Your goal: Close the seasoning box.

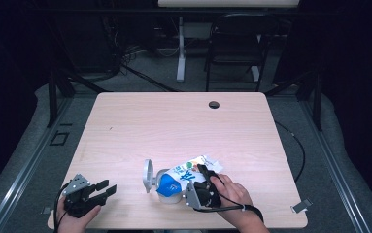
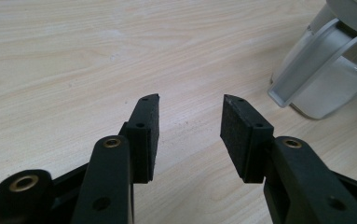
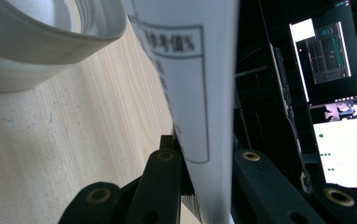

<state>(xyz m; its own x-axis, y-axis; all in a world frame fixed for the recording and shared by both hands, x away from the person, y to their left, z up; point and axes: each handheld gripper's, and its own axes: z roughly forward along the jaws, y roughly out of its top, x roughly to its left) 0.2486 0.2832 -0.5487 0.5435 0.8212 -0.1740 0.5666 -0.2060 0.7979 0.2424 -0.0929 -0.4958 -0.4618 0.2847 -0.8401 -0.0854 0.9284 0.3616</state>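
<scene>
A blue and white printed pouch [image 1: 182,176] lies tilted over a white round container [image 1: 170,196] whose lid [image 1: 148,175] stands open at its left, near the table's front edge. My right gripper [image 1: 204,170] is shut on the pouch's right end. In the right gripper view the jaws [image 3: 204,154] pinch the white pouch [image 3: 190,70] with its printed table, and the container's rim [image 3: 50,42] sits at upper left. My left gripper [image 1: 107,188] rests open at the front left corner, with nothing between its pads [image 2: 190,100]. The container [image 2: 325,79] stands off to its right.
The wooden table [image 1: 174,121] has a dark cable hole [image 1: 213,104] near its far edge. A black chair [image 1: 234,48] and a white desk leg [image 1: 180,48] stand beyond it. Lit monitors [image 3: 339,140] glow past the table's side.
</scene>
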